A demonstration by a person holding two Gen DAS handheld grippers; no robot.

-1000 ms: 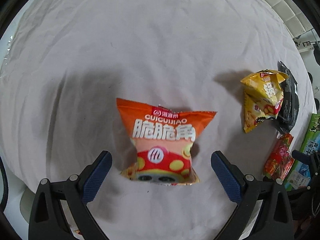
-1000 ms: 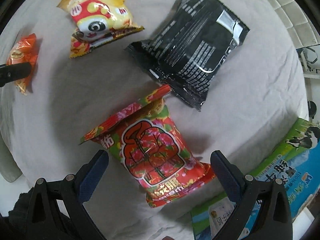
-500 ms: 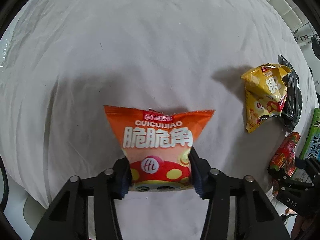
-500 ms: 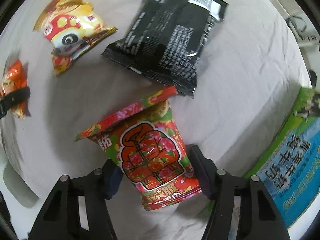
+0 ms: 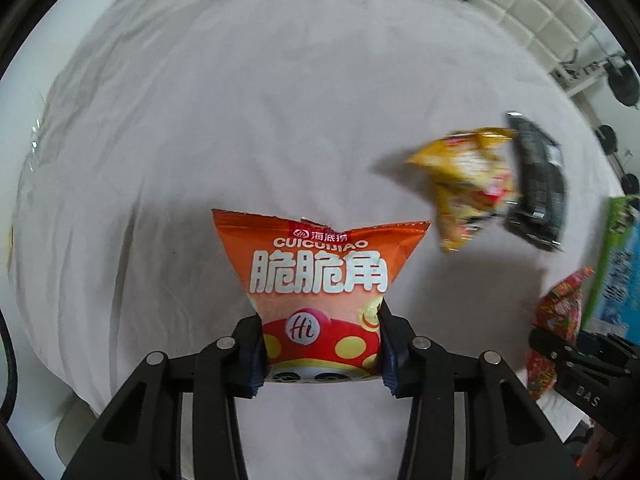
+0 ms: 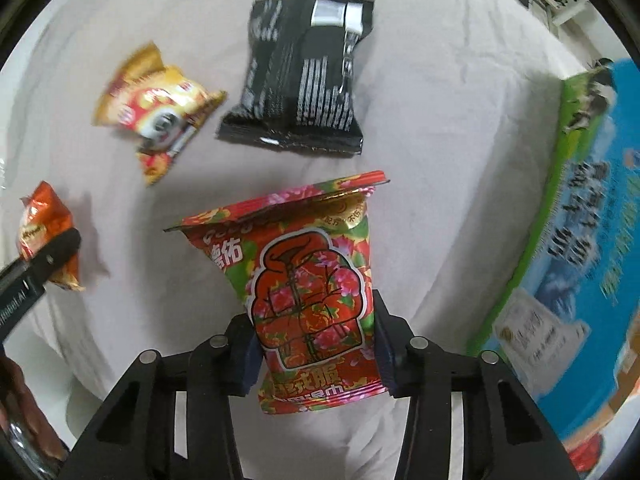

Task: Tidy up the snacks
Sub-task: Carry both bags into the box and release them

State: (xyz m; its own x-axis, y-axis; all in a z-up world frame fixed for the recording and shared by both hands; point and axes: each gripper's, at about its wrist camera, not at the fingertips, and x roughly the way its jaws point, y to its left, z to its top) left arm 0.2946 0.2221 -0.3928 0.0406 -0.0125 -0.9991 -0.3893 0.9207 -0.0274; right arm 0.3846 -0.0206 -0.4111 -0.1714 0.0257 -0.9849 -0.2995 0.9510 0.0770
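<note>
An orange snack bag (image 5: 320,276) with white lettering is pinched at its lower half by my left gripper (image 5: 320,350), which is shut on it above the white cloth (image 5: 200,120). My right gripper (image 6: 314,350) is shut on a red flowered snack bag (image 6: 308,280), lifted off the cloth. The same red flowered bag (image 5: 558,316) shows at the right edge of the left wrist view, and the orange bag (image 6: 46,232) at the left edge of the right wrist view.
A yellow snack bag (image 6: 160,108) and a black packet (image 6: 304,72) lie on the cloth beyond the right gripper; the yellow bag (image 5: 468,184) and black packet (image 5: 538,184) also show in the left view. A green and blue box (image 6: 580,240) stands at the right.
Both grippers went from wide open to shut on their bags and have lifted them; both cameras have swung, so the background snacks look shifted and blurred.
</note>
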